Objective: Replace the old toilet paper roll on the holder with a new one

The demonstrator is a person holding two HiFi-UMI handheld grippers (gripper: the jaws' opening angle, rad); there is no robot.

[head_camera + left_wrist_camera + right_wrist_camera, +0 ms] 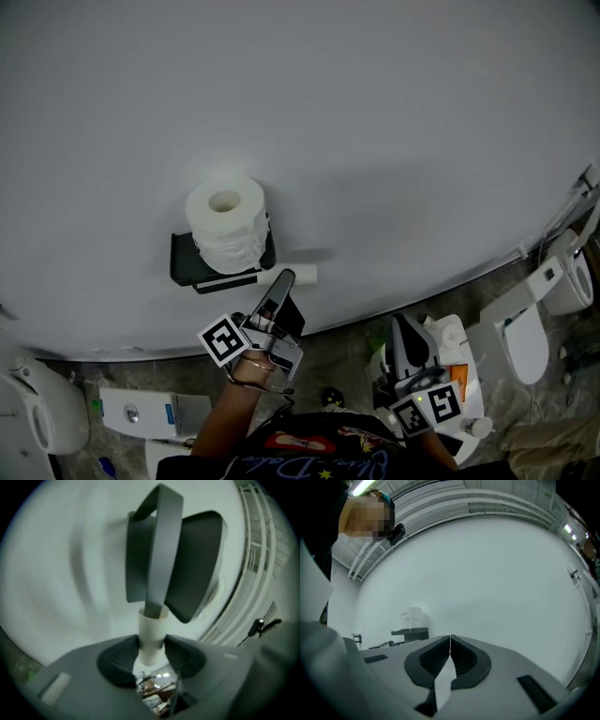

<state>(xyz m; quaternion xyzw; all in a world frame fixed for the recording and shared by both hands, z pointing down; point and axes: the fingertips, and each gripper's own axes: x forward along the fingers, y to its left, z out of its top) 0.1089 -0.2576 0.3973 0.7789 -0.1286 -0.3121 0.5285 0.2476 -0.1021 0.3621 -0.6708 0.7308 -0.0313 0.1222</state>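
A full white paper roll [226, 223] stands upright on the black wall holder [187, 264]. My left gripper [284, 281] reaches up to the holder's right side and is shut on a bare white cardboard tube [306, 275]. In the left gripper view the tube [152, 630] sits pinched between the pads of the left gripper [152, 645], and the holder's grey arm [161, 550] runs into the tube's far end. My right gripper [405, 330] hangs lower to the right, shut with nothing in it. The right gripper view shows the right gripper [450, 641] closed, with the roll [412, 617] and holder [410, 633] far off at the left.
The holder hangs on a plain white wall [394, 141]. Along the stone floor below stand a toilet [525, 339] at the right, another white fixture [33, 412] at the left, a white box [150, 412], and white objects [452, 342] beside my right gripper.
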